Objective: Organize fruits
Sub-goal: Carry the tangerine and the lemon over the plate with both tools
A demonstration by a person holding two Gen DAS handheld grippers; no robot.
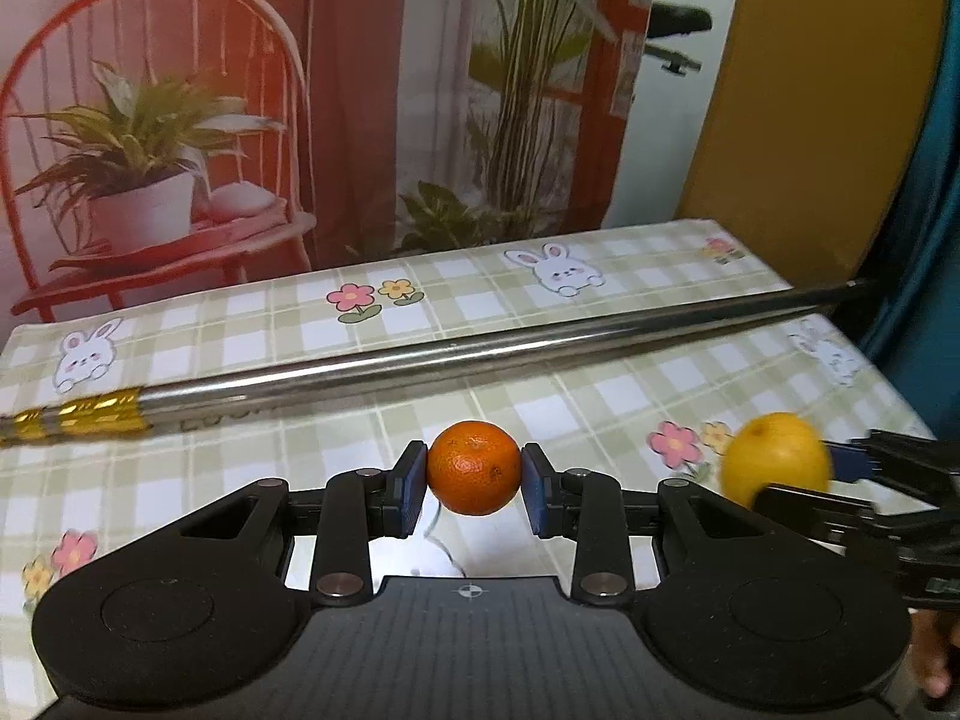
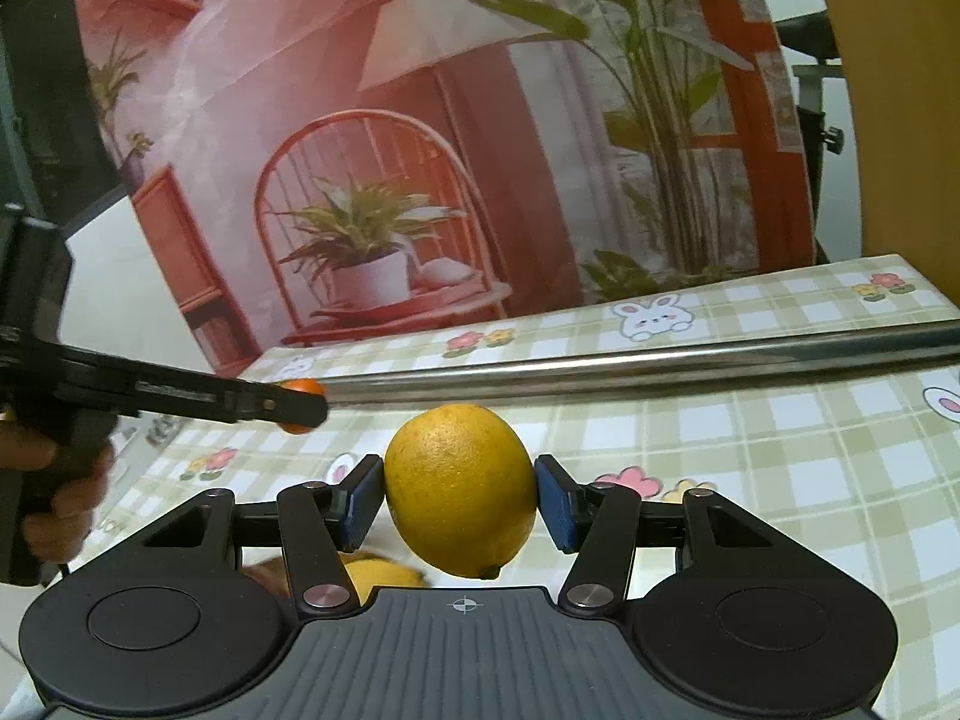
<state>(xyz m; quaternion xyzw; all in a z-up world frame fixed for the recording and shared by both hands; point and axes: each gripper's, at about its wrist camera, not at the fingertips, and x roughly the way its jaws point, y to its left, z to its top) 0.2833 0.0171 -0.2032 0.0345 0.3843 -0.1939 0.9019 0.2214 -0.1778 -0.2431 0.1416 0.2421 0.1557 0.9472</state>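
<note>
Above the checked tabletop point(image 1: 540, 396), both claws carry fruit clear of the cloth. The left claw point(image 1: 474, 471) is closed on a small orange point(image 1: 474, 468), pads pressed to its two sides. The right claw point(image 2: 461, 495) is likewise clamped around a lemon point(image 2: 461, 489), which hangs just beside the orange in the left view. A metal rod point(image 1: 480, 354) lies across the tabletop beyond them. Another yellow fruit point(image 2: 378, 579) shows below the right claw, partly hidden. No container is visible, so both fruits are picked, neither yet placed.
</note>
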